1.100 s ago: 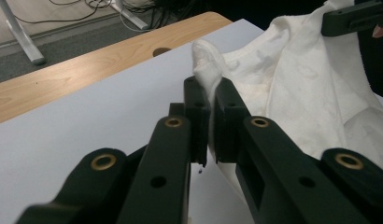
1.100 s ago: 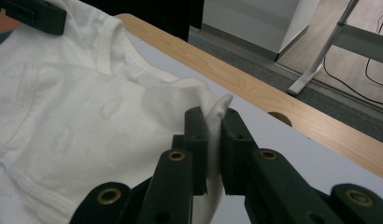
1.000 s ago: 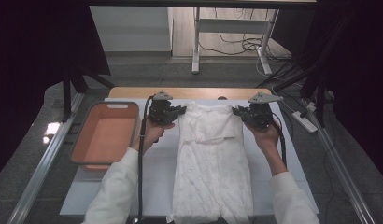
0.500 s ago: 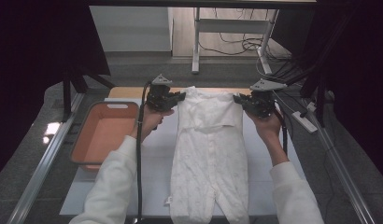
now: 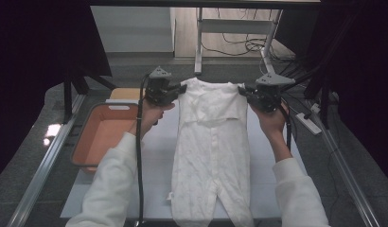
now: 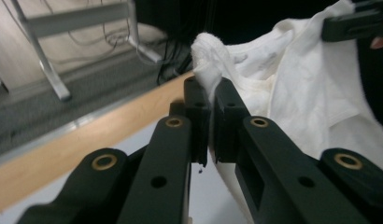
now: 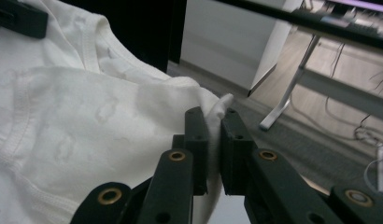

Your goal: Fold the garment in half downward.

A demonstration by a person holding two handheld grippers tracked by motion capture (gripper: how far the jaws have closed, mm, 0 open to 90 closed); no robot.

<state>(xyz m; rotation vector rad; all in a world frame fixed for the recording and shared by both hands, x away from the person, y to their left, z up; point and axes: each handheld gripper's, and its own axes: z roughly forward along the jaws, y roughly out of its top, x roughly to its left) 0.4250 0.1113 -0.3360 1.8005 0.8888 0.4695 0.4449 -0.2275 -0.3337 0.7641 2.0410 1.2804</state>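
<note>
From above, the white baby romper hangs stretched between both tools, its legs trailing down over the white table toward the person. The left gripper pinches one shoulder, the right gripper the other, both raised at the table's far end. An orange tray sits off to the left.

Along the left gripper, the jaws are clamped tight on a bunched tuft of romper fabric poking up between them.

Along the right gripper, the jaws are closed on the romper's shoulder edge, a fold peeking out on top.
</note>
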